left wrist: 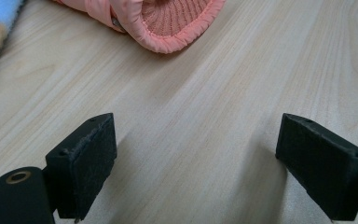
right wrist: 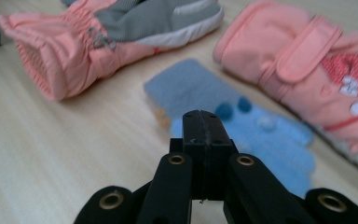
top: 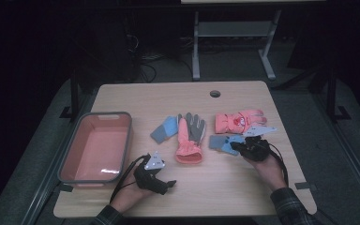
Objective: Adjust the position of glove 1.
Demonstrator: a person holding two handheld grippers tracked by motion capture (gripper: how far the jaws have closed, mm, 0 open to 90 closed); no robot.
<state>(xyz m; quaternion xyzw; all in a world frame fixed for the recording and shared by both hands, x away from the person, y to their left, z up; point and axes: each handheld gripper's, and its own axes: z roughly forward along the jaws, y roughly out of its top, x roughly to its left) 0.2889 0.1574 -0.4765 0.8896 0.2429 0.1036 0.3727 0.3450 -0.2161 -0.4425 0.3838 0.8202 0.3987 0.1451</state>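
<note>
Dark floor and the legs of a second desk lie behind a pale wooden table (top: 225, 187) with a round cable hole near its far edge. On its right half lies a small light-blue knitted glove with darker blue dots (top: 226, 143), flat on the wood, just in front of a salmon-pink padded mitten with a strap and a cartoon print (top: 239, 121). The right gripper (top: 238, 146) sits at the blue glove's near right end; in the right gripper view (right wrist: 204, 122) its two black jaws are pressed flat together with no cloth showing between them, and the glove lies just beyond their tip, so whether they touch it cannot be told. Left of the blue glove, near the table's middle, lies a salmon-pink ski glove with a grey palm (top: 191, 136), its ribbed cuff towards the person, and a second light-blue knitted glove (top: 165, 129) pokes out from under its left side. The left gripper (top: 168, 183) rests low over bare wood in front of that cuff, its jaws spread wide and empty. At the table's left edge stands a pink plastic tub with a grey rim (top: 73, 149).
</note>
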